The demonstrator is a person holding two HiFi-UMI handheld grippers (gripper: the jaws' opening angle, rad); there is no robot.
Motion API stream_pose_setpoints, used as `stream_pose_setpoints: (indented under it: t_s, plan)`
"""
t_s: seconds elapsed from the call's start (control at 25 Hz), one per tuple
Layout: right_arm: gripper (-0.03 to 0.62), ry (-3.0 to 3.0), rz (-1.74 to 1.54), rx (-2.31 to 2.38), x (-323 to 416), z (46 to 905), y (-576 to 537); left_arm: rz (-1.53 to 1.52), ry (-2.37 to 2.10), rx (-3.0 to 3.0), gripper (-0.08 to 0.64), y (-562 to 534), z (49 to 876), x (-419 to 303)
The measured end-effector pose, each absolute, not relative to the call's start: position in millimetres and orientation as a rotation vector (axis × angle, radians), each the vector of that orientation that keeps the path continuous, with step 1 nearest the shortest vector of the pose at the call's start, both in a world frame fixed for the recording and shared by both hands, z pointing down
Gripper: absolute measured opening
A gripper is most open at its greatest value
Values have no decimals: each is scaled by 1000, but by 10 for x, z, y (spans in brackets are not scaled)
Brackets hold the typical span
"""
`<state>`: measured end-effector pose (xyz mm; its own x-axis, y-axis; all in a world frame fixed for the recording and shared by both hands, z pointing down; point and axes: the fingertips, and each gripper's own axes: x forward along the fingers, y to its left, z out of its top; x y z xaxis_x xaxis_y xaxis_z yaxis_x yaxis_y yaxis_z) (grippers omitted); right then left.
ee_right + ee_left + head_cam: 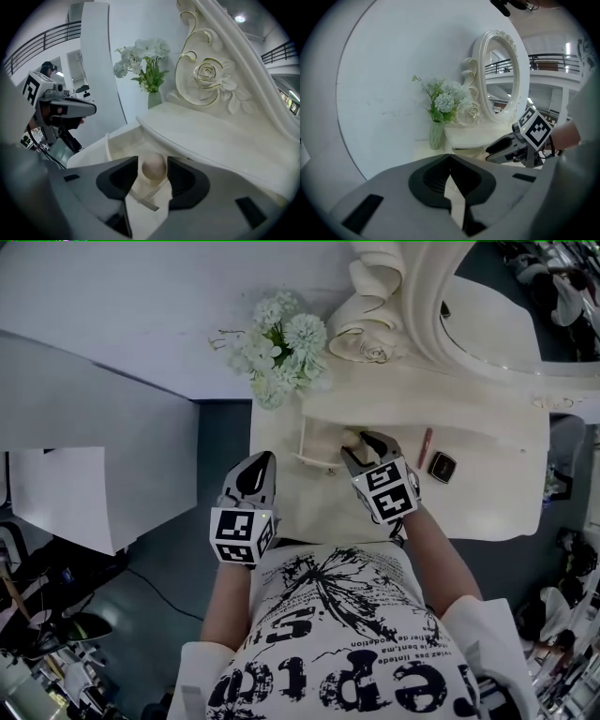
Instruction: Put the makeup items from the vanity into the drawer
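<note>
A beige egg-shaped makeup sponge (153, 168) sits between the jaws of my right gripper (153, 164), with a thin gap on each side, so the pads do not press on it. That gripper (364, 440) hangs over the open cream drawer (314, 448) on the vanity's left side, with the sponge (352, 436) at its tips. A pink lip pencil (425, 448) and a dark square compact (442, 467) lie on the vanity top (487, 427) right of it. My left gripper (262, 461) is shut and empty, left of the drawer and off the vanity; its tips meet in the left gripper view (450, 158).
A vase of white flowers (281, 348) stands at the vanity's back left corner. The ornate oval mirror (469, 324) rises behind the top. The drawer's front wall (108, 146) faces the person. A white wall panel (94, 427) is on the left, with dark floor below.
</note>
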<state>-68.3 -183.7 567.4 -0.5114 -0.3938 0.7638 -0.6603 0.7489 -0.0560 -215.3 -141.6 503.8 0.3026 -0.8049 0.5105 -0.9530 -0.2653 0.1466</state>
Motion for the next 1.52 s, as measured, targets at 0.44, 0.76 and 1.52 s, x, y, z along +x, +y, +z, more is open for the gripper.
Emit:
stream_pose_setpoints:
  t_s: [0.44, 0.76, 1.52]
  plan:
    - [229, -2198, 482, 986, -199, 5316, -1808, 451, -1519, 2202, 20, -1484, 4915, -1856]
    - [228, -1997, 615, 1184, 886, 5534, -1756, 472, -1456, 2238, 20, -1396, 4868, -1303]
    - [125, -1700, 874, 1270, 1343, 6350, -1799, 542, -1399, 2180, 21, -1322, 5149, -1022]
